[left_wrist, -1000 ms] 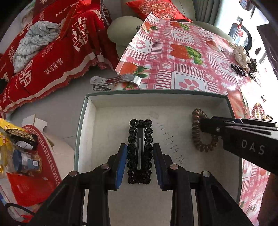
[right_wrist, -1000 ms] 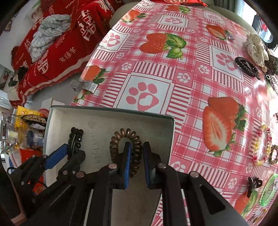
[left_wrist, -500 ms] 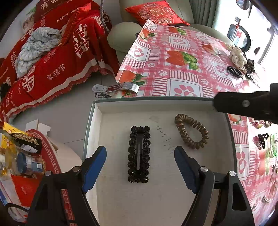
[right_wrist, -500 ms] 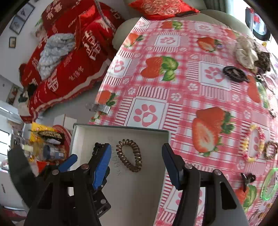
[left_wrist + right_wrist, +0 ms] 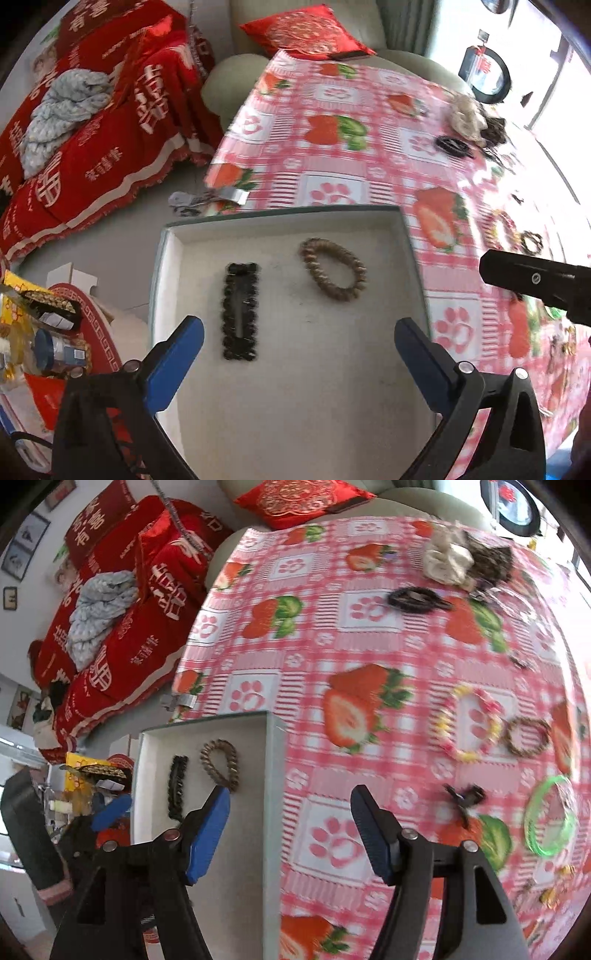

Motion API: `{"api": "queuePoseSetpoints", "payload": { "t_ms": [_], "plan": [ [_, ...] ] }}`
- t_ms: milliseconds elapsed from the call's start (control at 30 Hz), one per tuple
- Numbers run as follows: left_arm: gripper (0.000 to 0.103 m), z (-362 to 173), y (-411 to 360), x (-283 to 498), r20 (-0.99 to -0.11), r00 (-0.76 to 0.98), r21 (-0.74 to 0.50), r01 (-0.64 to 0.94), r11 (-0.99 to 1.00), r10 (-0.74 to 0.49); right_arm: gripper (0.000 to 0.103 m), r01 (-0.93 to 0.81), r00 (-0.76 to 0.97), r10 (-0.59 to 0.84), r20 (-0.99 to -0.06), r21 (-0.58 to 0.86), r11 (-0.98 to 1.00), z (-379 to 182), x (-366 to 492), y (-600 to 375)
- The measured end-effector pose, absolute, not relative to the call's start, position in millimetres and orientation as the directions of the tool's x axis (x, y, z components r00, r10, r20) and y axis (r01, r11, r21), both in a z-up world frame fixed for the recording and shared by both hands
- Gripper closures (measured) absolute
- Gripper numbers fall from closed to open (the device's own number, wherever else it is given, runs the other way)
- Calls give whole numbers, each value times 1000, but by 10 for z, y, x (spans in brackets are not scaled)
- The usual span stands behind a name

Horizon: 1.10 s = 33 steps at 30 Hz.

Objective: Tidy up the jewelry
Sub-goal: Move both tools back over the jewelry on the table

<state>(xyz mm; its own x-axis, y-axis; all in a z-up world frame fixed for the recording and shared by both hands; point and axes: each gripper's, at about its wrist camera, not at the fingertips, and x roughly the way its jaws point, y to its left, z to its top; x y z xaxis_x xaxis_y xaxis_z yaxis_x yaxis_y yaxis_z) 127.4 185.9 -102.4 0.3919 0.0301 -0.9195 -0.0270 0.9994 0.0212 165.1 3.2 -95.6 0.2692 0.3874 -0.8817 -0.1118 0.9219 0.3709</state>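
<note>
A shallow white box (image 5: 413, 258) sits at the table's near-left corner. A black beaded hair clip (image 5: 240, 312) and a brown spiral hair tie (image 5: 332, 269) lie loose inside it. My left gripper (image 5: 298, 326) hovers above the box, its jaws opening wide; the clip lies far below them, untouched. My right gripper (image 5: 291, 794) hangs over the box's right wall (image 5: 275, 775) and the tablecloth, jaws opening with nothing between them. The right wrist view also shows the clip (image 5: 177, 788) and the tie (image 5: 219, 764) in the box.
Loose on the strawberry tablecloth to the right are a yellow-pink bead bracelet (image 5: 469, 723), a brown bracelet (image 5: 526, 736), a green bangle (image 5: 548, 816) and a black claw clip (image 5: 463, 797). Farther back lie a black oval clip (image 5: 417, 600) and a cream scrunchie (image 5: 447, 559).
Both grippers opened and rose. The left let go of the black clip, the right let go of the spiral tie, and the right gripper swung off to the right of the box.
</note>
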Motion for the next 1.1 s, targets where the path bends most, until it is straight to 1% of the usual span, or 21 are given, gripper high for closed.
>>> {"api": "queuePoseSetpoints", "payload": {
  "t_ms": [33, 67, 467, 533, 567, 600, 767, 1100],
  "plan": [
    [0, -998, 1813, 1266, -919, 393, 21, -20, 1000, 27, 28, -101, 271, 385, -882, 371, 923, -954, 1624, -38],
    [0, -973, 1757, 1263, -920, 392, 21, -10, 1000, 23, 22, -88, 273, 382, -883, 373, 924, -951, 1592, -117],
    [0, -858, 986, 1237, -932, 361, 4, 109, 994, -36, 20, 71, 290, 312, -905, 345, 936, -980, 1202, -1089],
    [0, -866, 861, 1236, -935, 349, -10, 129, 992, -55, 14, 101, 288, 302, -909, 342, 934, -1004, 1136, -1253],
    [0, -871, 786, 1236, -937, 343, -12, 139, 990, -60, 4, 110, 287, 298, -910, 340, 934, -1014, 1113, -1310],
    [0, -875, 721, 1239, -938, 341, -12, 147, 989, -62, 0, 122, 291, 291, -911, 337, 934, -1020, 1073, -1399],
    [0, -895, 436, 1238, -942, 325, -18, 183, 983, -78, 0, 160, 291, 269, -918, 324, 932, -1046, 954, -1707],
    [0, -1114, 126, 1350, -965, 248, -51, 156, 986, -89, 0, 228, 271, 214, -938, 279, 933, -1151, 884, -2183]
  ]
}}
